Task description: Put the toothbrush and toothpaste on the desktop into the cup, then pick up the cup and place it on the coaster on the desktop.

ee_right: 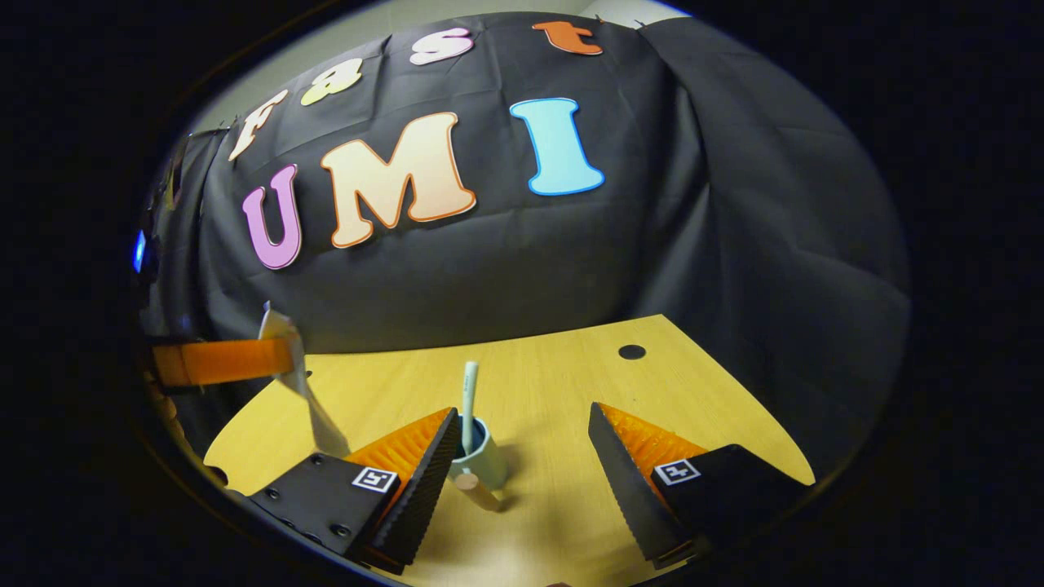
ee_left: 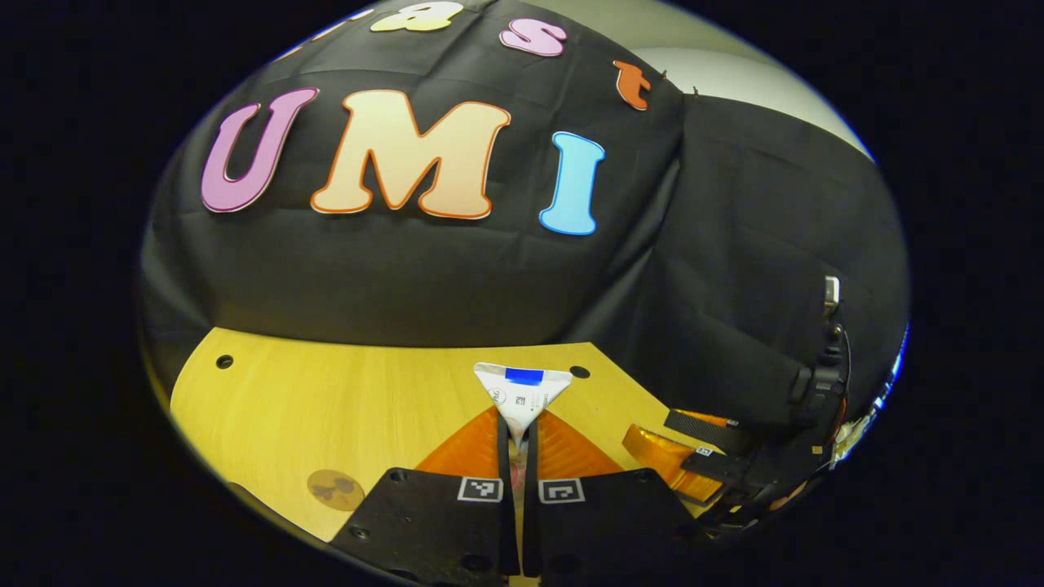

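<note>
Between the fingers of the left hand-held gripper [ee_left: 519,456] sits the toothpaste [ee_left: 523,397], pinched along its body with its flat crimped end standing up ahead of the fingertips, lifted above the table [ee_left: 342,408]. In the right gripper view the same tube [ee_right: 303,383] hangs off to the left, well up from the wood and tilted, with its lower end pointing down toward the cup [ee_right: 481,456]. The cup stands upright on the table with the toothbrush [ee_right: 469,405] already in it, handle sticking straight up and leaning on the rim. Something small and brownish lies against the cup's near side; I cannot tell what it is. The right hand-held gripper [ee_right: 522,465] is wide open and holds nothing, its left finger just beside the cup.

The step in hand looks to be dropping the toothpaste into the cup. To do it well, bring the tube over the mouth on the side away from the toothbrush, turn it closer to vertical, and lower its end below the rim before letting go, so it does not knock the brush or tip the cup. The open right gripper could steady the cup if it rocks. A round brown disc [ee_left: 335,488] on the table in the left gripper view is probably the coaster, still bare.
</note>
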Action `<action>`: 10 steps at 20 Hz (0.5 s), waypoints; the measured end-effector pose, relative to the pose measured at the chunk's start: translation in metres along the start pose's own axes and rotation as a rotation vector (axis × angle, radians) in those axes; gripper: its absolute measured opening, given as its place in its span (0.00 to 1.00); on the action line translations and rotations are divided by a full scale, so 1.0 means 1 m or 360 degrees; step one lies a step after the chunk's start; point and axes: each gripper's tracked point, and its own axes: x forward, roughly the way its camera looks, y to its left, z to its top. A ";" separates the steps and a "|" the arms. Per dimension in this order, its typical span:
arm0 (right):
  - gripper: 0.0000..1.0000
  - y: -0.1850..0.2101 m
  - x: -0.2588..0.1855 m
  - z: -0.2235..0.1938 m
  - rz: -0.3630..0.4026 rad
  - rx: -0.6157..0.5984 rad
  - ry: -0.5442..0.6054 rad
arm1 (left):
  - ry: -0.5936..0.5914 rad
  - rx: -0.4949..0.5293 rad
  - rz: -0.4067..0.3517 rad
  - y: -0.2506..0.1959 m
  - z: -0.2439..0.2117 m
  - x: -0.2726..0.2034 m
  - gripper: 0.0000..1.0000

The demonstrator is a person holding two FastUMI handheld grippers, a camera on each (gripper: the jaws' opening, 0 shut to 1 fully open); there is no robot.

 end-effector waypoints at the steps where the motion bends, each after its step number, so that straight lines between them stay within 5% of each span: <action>1: 0.98 -0.006 -0.003 -0.001 -0.0017 0.0000 0.0008 | -0.0006 -0.0014 -0.0022 -0.004 0.002 0.010 0.01; 10: 0.94 -0.037 -0.014 -0.005 -0.0110 -0.0016 0.0035 | 0.0116 -0.0156 -0.0033 -0.019 -0.029 0.077 0.01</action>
